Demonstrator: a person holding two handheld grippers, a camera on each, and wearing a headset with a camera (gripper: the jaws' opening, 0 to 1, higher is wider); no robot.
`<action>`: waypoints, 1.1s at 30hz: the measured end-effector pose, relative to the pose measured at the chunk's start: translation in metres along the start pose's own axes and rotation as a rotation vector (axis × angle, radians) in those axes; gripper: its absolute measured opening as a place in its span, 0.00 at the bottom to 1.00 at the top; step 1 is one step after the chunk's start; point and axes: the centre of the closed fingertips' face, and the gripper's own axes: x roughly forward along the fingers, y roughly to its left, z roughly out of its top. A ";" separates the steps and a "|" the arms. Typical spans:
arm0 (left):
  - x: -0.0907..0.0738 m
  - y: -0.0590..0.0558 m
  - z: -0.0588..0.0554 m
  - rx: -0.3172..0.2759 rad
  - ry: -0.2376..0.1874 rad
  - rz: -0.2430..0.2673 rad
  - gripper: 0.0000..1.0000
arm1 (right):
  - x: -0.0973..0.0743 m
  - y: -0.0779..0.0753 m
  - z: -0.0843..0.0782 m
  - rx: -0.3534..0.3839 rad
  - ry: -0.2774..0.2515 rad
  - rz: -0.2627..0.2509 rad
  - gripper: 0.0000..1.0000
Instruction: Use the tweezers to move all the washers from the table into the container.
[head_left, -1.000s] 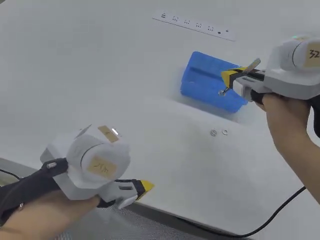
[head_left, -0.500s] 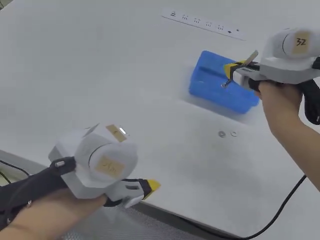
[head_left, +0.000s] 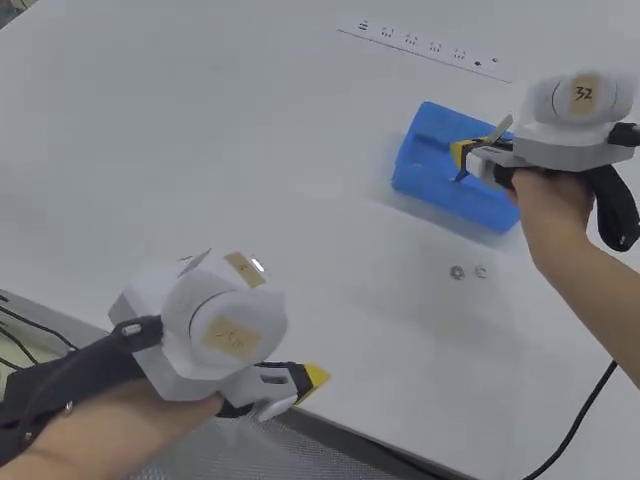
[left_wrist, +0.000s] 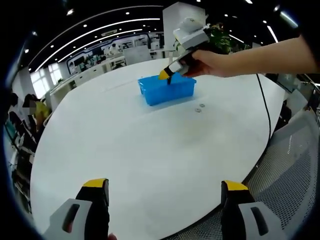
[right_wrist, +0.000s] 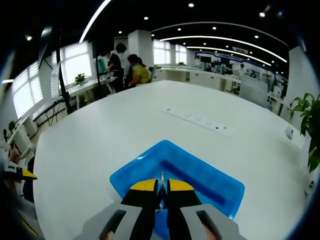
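My right claw (right_wrist: 162, 186) is pinched narrow on the tweezers (right_wrist: 162, 177), their handle slanting up out of the jaws and their tip pointing down over the near part of the blue bin (right_wrist: 206, 176). I cannot tell whether the tip has a washer in it; it is too small to make out. My left claw (left_wrist: 165, 185) hangs wide and holds nothing at the near edge of the table (head_left: 200, 150), well apart from the work. Two washers (head_left: 457, 272) lie side by side on the table just in front of the bin, nearly touching. I judge this to be the drop into the bin, with at least those two left to fetch. To do it well I should bring the tip low inside the walls, over the floor and not the rim, so a washer falls flat and does not bounce out. I should ease the squeeze only a little, enough for the tweezers to spring apart but not enough to let them slip from my jaws. For the next pick I would take the washer nearer the bin by its edge, so I do not knock its neighbour.
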 end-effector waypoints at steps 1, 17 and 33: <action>0.000 0.000 -0.001 0.000 0.003 0.001 0.95 | 0.001 0.000 -0.001 -0.002 0.004 -0.003 0.03; 0.000 0.000 -0.003 0.003 0.016 -0.001 0.94 | 0.004 0.001 -0.014 -0.051 0.020 -0.027 0.03; 0.001 -0.002 -0.003 0.017 0.017 -0.006 0.94 | -0.024 0.003 0.007 0.021 -0.057 -0.013 0.03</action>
